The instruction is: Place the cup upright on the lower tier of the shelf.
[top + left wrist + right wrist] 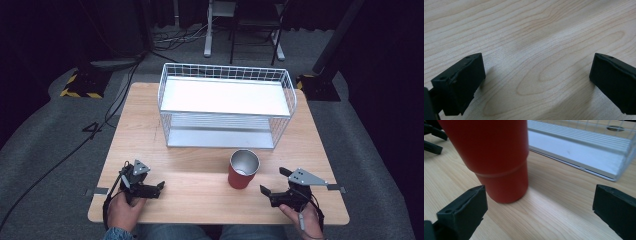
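A red cup (243, 170) with a silver inside stands upright on the wooden table (200, 135), just in front of a white wire rack (226, 105). My right gripper (272, 181) lies at the front right, open, a short way right of the cup. In the right gripper view the red cup (496, 157) looms close ahead on the left, with my right gripper (537, 202) open and nothing between the jaws. My left gripper (157, 186) rests at the front left, open, pointing right over bare wood. In its own view my left gripper (536, 75) is wide apart above the table.
The wire rack has two white shelves and takes up the back half of the table; its lower shelf (579, 152) sits right behind the cup. Black cables (75, 145) run over the grey carpet at the left. Chair and stand legs (240, 35) are behind the table.
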Action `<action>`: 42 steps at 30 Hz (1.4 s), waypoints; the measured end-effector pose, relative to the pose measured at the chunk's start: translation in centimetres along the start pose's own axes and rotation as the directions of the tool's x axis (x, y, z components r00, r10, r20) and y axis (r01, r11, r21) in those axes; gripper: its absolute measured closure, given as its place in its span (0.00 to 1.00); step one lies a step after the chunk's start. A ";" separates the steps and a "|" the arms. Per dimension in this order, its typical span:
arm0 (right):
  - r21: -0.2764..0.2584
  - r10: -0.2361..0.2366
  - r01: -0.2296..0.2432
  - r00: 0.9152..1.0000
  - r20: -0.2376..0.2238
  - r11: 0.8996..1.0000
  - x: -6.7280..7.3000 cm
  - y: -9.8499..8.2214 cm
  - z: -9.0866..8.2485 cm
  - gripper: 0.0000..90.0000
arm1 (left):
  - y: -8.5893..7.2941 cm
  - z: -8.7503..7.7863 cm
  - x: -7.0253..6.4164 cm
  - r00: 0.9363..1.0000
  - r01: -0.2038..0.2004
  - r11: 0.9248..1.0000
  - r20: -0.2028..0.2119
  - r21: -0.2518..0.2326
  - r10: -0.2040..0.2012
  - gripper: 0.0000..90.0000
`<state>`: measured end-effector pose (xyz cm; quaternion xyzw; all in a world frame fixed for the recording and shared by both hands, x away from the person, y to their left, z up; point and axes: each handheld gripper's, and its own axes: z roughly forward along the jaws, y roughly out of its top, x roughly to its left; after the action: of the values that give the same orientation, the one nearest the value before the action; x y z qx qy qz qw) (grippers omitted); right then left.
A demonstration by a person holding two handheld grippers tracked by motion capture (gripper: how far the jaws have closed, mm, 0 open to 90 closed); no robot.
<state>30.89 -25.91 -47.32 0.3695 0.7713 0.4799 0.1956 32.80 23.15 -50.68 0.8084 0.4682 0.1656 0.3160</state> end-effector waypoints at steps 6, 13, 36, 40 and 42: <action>-0.027 -0.011 0.009 0.998 -0.065 1.000 1.1 0.0 1.6 0.00 | 0.0 0.0 0.0 1.000 0.000 1.000 0.000 0.001 0.000 0.00; -0.022 -0.027 0.025 0.996 -0.087 0.999 2.2 0.0 3.8 0.00 | 0.0 0.0 0.0 1.000 0.000 1.000 0.000 0.000 0.000 0.01; 0.013 -0.017 0.018 0.997 -0.074 1.000 3.8 0.9 7.6 0.00 | 0.0 0.0 0.0 1.000 -0.001 1.000 -0.001 -0.001 0.001 0.00; 0.012 -0.021 0.022 0.997 -0.068 1.000 3.9 1.0 8.0 0.00 | 0.0 0.0 0.0 1.000 -0.001 1.000 -0.001 0.000 0.001 0.01; 0.008 -0.025 0.026 0.998 -0.063 1.000 4.0 1.0 8.1 0.01 | 0.0 0.0 0.0 1.000 0.000 1.000 -0.001 -0.001 0.000 0.00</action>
<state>34.01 -17.79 -50.04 0.3451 0.7839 0.4853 0.1756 32.83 23.15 -50.68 0.8083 0.4683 0.1660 0.3160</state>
